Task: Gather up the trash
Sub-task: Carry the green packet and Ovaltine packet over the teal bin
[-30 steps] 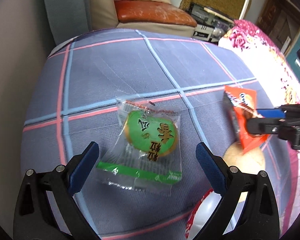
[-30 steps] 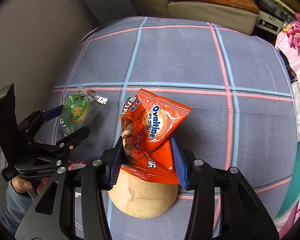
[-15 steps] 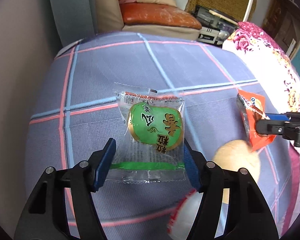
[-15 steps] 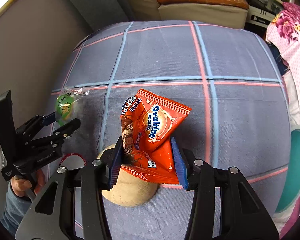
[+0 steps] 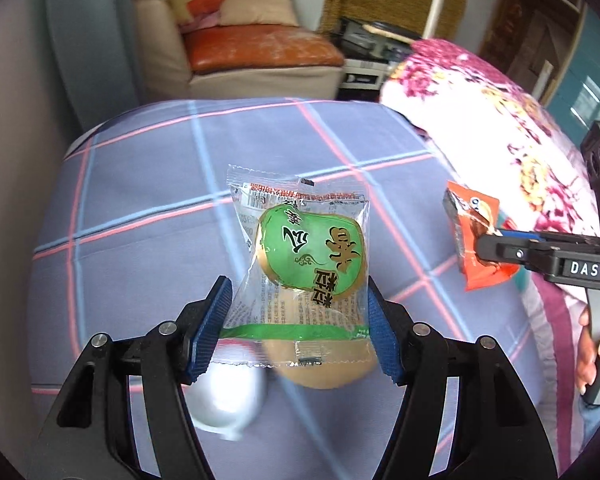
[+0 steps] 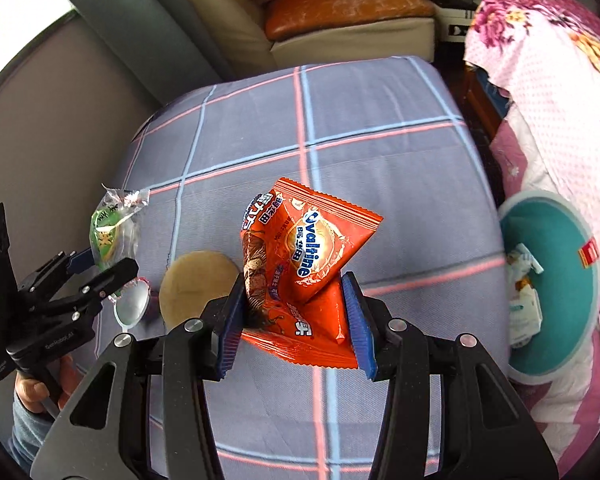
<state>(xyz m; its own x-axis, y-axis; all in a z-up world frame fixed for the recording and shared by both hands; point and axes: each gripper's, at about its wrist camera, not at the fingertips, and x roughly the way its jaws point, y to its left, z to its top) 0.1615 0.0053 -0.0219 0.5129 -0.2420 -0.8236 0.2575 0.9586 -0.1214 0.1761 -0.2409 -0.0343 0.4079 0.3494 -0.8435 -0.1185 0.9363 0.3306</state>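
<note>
**Two wrappers pinched, both could slip**

Left gripper (image 5: 298, 326) was clamped on the green snack wrapper (image 5: 300, 256), right gripper (image 6: 292, 320) on the orange Ovaltine packet (image 6: 300, 268) — both held above the plaid cloth (image 6: 380, 120). Slick film might slide free before reaching the teal bin (image 6: 560, 304), since only the edges were caught.

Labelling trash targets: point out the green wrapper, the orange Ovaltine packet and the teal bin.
green wrapper (image 5: 312, 252), left wrist view, green label
orange Ovaltine packet (image 6: 320, 248), right wrist view, printed logo
teal bin (image 6: 572, 320), right wrist view, inner wall
</note>
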